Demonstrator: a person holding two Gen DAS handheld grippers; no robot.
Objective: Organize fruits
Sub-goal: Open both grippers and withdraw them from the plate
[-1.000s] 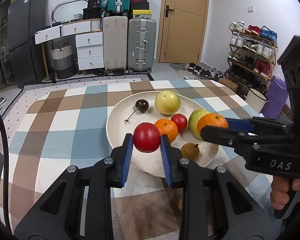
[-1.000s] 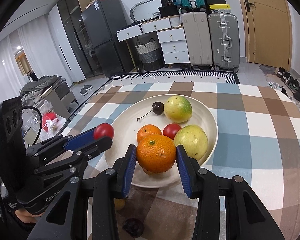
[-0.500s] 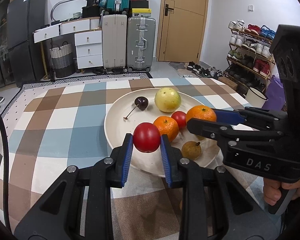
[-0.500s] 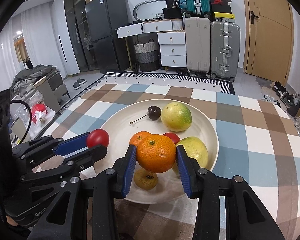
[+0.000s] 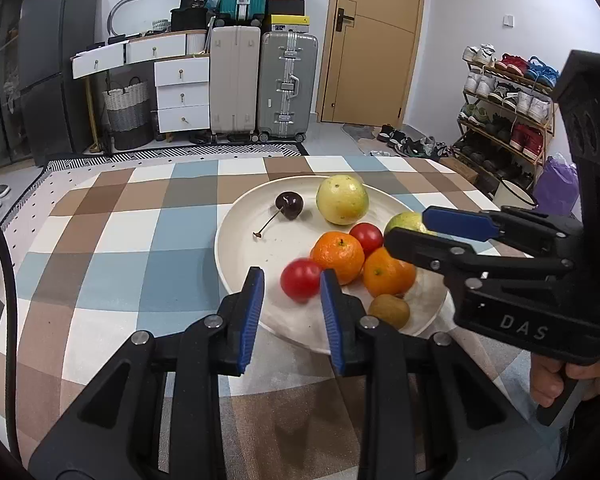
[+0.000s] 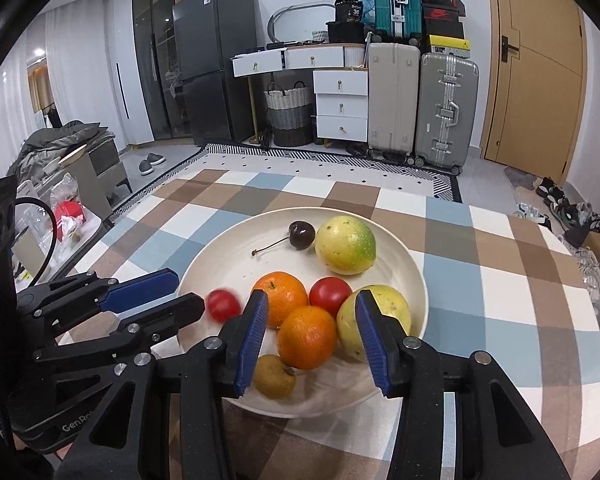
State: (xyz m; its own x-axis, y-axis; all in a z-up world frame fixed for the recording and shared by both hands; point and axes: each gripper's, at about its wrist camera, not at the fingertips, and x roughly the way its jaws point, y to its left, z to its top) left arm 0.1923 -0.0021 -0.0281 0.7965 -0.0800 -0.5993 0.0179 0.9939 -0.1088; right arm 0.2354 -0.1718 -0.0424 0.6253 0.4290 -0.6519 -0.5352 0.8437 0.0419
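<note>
A cream plate (image 6: 228, 264) holds a dark cherry (image 6: 302, 234), two yellow-green fruits (image 6: 345, 245), a mandarin (image 6: 280, 296), a small tomato (image 6: 330, 294) and a small brown fruit (image 6: 274, 376). My right gripper (image 6: 312, 296) hangs over the plate's near side with its jaws opening. An orange (image 6: 306, 336) lies on the plate between them, clear of both pads. My left gripper (image 5: 291, 274) is at the plate's left rim. A red tomato (image 5: 300, 280) shows blurred just past its tips, with a gap to the left pad.
The plate sits on a checked tablecloth (image 5: 140, 240) whose far edge is close behind it. A hand (image 5: 548, 376) holds the right gripper's handle. Beyond the table stand suitcases (image 5: 288, 84), white drawers and a shoe rack (image 5: 500, 112).
The right jaws have spread and the orange now rests on the plate. The red tomato has slipped out from between the left pads toward the plate and is blurred.
</note>
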